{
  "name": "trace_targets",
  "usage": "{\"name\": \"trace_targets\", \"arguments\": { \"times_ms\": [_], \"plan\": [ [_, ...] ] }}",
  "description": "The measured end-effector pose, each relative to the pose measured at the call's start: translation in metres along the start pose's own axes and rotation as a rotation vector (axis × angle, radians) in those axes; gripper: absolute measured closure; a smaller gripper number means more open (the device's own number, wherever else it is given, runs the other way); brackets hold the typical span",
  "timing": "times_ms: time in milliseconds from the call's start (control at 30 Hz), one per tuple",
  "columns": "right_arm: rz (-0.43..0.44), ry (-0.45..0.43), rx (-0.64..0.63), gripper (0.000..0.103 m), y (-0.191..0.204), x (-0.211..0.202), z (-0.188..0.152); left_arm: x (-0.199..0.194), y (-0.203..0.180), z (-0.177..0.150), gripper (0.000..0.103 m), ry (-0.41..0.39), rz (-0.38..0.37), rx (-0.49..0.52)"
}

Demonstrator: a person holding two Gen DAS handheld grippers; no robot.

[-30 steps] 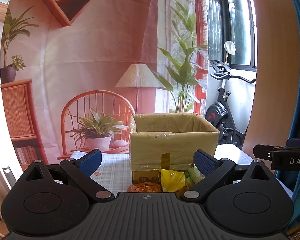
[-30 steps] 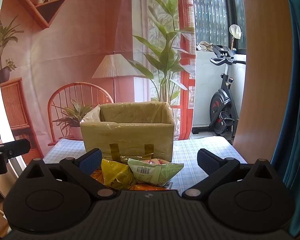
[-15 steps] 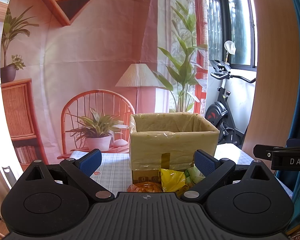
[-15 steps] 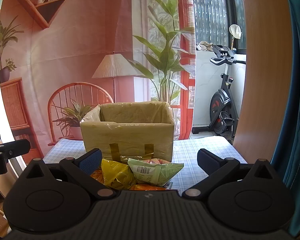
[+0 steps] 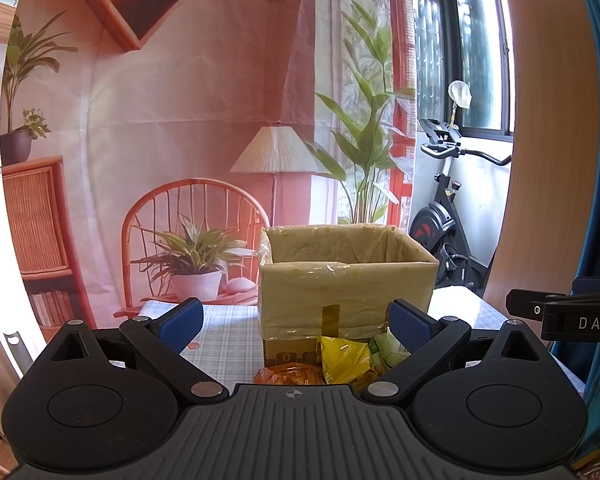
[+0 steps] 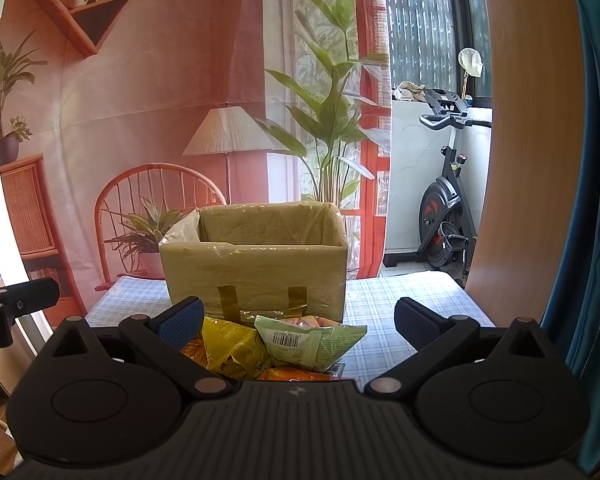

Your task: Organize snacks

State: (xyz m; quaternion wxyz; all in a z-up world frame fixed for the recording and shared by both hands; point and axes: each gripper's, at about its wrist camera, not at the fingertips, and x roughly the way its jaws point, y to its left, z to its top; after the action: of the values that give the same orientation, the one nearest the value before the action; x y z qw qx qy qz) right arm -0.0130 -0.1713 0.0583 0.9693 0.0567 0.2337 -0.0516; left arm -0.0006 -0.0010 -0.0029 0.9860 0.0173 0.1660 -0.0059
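left tongs (image 5: 296,318): spread wide, nothing between the blue pads, hanging just above the near end of the bench
right tongs (image 6: 298,320): same deal, wide apart and holding nothing; its body also pokes into the left view at 3 o'clock
box (image 6: 256,264): open-top cardboard thing lined with clear plastic, brown tape strips on the front, sits mid-bench at 12 o'clock from both cameras
snacks: little pile right in front of the box, touching its base as far as I can tell
yellow bag (image 6: 230,346): crumpled, at 11 o'clock in the pile
green packet (image 6: 310,342): barcode label facing up, leaning against the yellow one
orange pack (image 5: 290,374): lowest, half hidden behind the tongs' body
bench (image 6: 400,308): blue-and-white checked cloth
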Motion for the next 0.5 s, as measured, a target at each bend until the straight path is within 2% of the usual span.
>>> {"name": "trace_targets", "arguments": {
  "times_ms": [500],
  "plan": [
    [0.000,0.001,-0.001,0.000,0.0001,0.0000,0.0000,0.0001,0.0001,0.0000,0.003,0.001,0.000,0.000]
  ]
}}
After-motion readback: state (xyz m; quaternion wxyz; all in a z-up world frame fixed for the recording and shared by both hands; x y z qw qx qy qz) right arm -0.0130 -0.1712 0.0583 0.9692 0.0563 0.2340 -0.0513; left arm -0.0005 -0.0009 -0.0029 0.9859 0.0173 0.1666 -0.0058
